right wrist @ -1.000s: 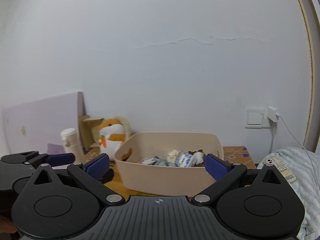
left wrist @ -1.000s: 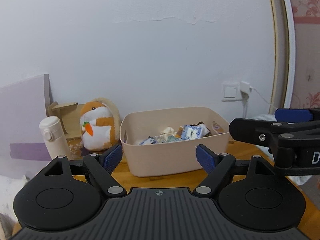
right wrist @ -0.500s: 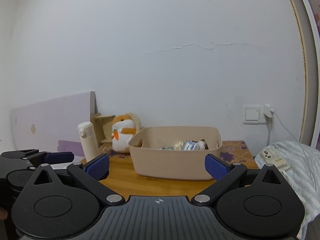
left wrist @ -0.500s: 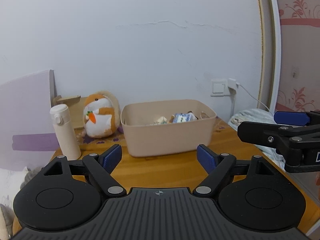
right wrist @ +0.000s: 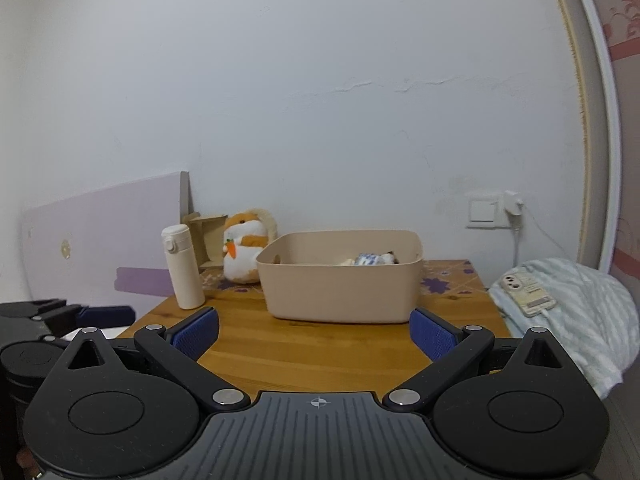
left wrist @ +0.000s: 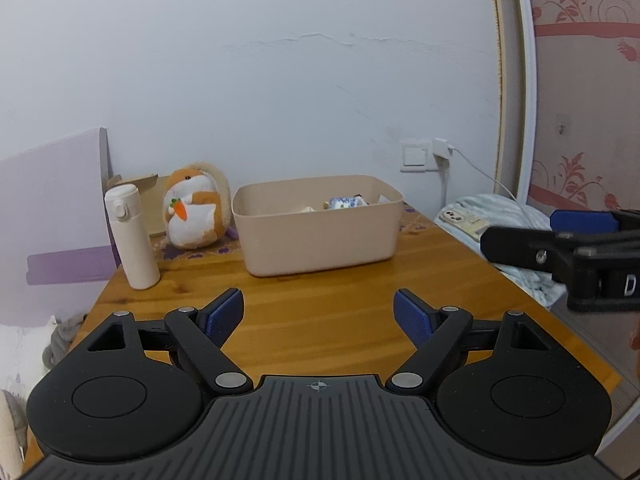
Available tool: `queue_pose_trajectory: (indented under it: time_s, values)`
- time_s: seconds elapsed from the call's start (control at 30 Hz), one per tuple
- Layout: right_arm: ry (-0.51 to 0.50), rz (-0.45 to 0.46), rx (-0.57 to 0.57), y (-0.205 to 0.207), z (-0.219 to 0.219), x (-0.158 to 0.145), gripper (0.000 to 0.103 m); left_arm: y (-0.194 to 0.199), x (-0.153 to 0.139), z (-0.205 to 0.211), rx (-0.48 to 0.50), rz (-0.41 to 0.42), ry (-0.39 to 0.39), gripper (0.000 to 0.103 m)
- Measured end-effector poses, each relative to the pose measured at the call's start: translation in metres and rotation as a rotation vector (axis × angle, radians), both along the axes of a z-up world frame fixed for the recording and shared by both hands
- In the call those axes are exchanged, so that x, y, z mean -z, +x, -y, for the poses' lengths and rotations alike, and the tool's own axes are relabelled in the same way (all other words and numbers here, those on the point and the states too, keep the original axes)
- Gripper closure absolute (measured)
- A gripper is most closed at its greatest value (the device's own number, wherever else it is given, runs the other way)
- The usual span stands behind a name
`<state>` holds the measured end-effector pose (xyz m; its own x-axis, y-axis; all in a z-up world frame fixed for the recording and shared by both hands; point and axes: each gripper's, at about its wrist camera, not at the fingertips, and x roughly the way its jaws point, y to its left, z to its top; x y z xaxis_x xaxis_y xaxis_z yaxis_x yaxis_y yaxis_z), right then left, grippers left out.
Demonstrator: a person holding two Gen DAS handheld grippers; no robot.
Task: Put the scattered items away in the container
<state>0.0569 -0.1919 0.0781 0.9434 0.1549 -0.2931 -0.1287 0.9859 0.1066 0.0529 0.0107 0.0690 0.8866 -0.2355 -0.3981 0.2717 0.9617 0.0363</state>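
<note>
Item: beige container, rectangular, open-topped, with rounded corners and plain matte walls; it stands on the wooden table toward the far edge, at about 12 o'clock from both grippers and well apart from them. Contents: small packets, one blue-and-white patterned, lie low inside and barely clear the rim; the rest is hidden by the wall. Status: the bare tabletop in front of the container shows no loose items, so the tidying appears finished or very nearly so; nothing obvious remains to collect. Left gripper: fingers wide apart, nothing between them. Right gripper: fingers wide apart, likewise empty. Other stock, apparently not part of the job: white flask at 10 o'clock of the container, plush hamster just beside its left wall, phone on the striped bedding at 3 o'clock.
</note>
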Motion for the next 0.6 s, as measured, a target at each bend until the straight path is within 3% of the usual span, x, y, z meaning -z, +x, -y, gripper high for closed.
queue_pose_trajectory:
  time_s: [0.33,0.6]
  values:
    - [-0.004,0.0,0.006,-0.023,0.0,0.005,0.0,-0.027,0.003,-0.004,0.012,-0.032,-0.031,0.019]
    - [0.017,-0.037,-0.017,-0.018,0.0,0.014,0.0,-0.032,0.008,-0.013,-0.021,-0.041,-0.048,0.019]
